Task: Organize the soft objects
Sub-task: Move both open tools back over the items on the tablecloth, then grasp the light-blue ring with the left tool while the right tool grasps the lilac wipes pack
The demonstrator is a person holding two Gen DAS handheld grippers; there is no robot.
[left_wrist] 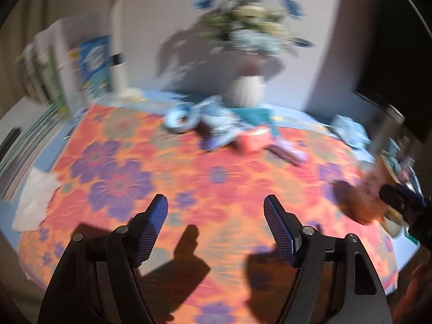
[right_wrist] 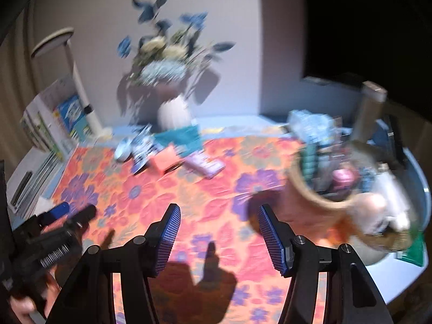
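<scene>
Blurrily, a heap of small soft packets (right_wrist: 172,154) in pink, lilac, teal and blue-white is being shown at the far edge of the flowered cloth (right_wrist: 189,202), just before a white vase (right_wrist: 174,113) of flowers. At the right, a woven basket (right_wrist: 318,199) is being seen crammed with indistinct items, a pink one among them. Both the left gripper (left_wrist: 216,232) and the right gripper (right_wrist: 218,237) are being held spread above the cloth, nothing between their blue pads.

Vase (right_wrist: 174,113) at cloth's (right_wrist: 189,202) far edge; books (right_wrist: 51,124) far left; basket (right_wrist: 332,183) right, on cloth
</scene>
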